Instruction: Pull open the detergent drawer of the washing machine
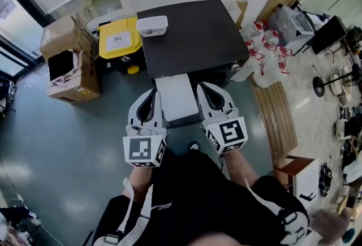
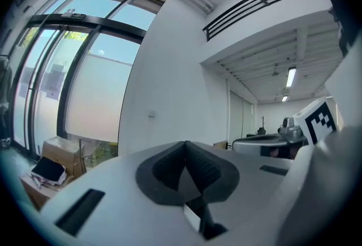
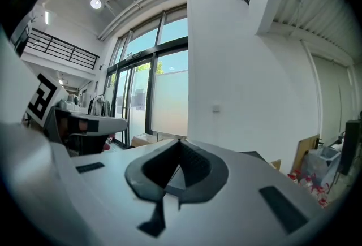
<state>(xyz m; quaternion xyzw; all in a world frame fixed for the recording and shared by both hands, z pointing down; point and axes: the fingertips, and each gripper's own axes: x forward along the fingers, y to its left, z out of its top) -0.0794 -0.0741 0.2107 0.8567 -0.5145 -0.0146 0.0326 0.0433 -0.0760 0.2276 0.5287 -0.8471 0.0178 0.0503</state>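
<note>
In the head view the washing machine [image 1: 192, 35] is seen from above, with a black top. A white rectangular part, which looks like the detergent drawer [image 1: 177, 96], juts out from its front edge. My left gripper [image 1: 148, 94] hangs just left of that part and my right gripper [image 1: 210, 87] just right of it, both level and pointing toward the machine. Neither touches it. In the left gripper view the left gripper [image 2: 185, 143] has its jaws together with nothing between them. The right gripper [image 3: 180, 140] looks the same in its own view. Both gripper views face the white wall and windows.
A white container [image 1: 151, 25] sits on the machine's top at the back left. A yellow bin [image 1: 120, 38] and an open cardboard box [image 1: 68, 58] stand to the left. Bags and bottles [image 1: 266, 52] and a wooden board [image 1: 280, 115] lie to the right.
</note>
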